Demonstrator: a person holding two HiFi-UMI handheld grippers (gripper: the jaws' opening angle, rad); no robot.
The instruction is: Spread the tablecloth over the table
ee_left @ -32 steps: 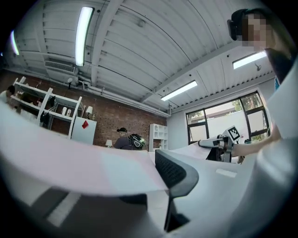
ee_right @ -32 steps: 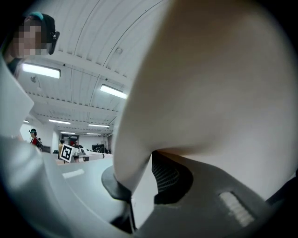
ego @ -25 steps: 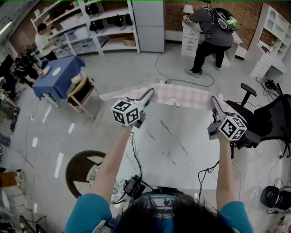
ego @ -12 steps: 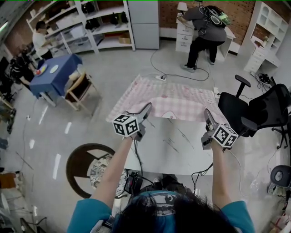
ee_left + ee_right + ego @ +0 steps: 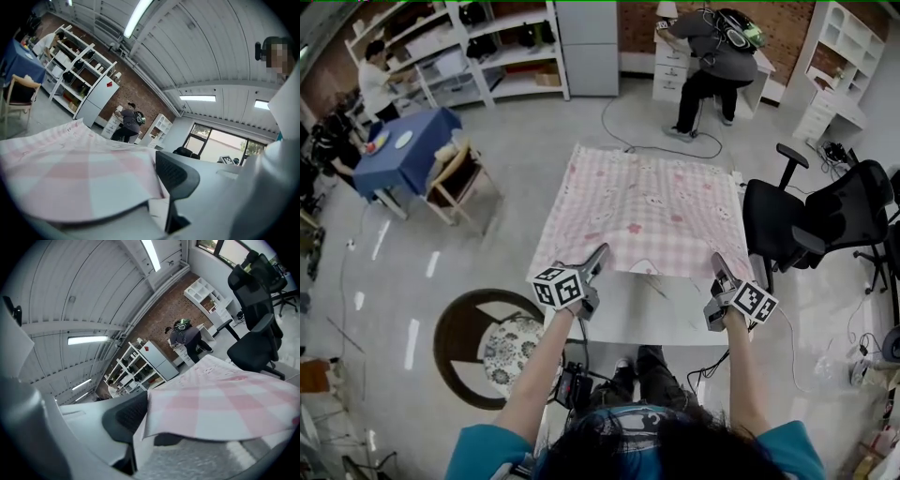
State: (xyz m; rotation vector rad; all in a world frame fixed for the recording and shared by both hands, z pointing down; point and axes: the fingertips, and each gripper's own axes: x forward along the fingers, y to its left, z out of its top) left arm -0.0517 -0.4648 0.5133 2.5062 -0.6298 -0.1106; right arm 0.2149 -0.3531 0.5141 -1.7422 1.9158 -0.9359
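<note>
**Tablecloth** (image 5: 642, 211): pink-and-white check with small flower prints. It lies flat over most of the white marbled table (image 5: 661, 314). The strip of tabletop nearest the person is bare.

**Left claw** (image 5: 602, 251): clenched on the tablecloth's near left corner. In the left gripper view the cloth's edge is pinched between the jaws.

**Right claw** (image 5: 715, 262): clenched on the near right corner. The right gripper view shows the hem caught between the jaws in the same way.

**Black office chair** (image 5: 778, 225): stands on the grey floor (image 5: 487, 244), just beside the table's right side.
</note>
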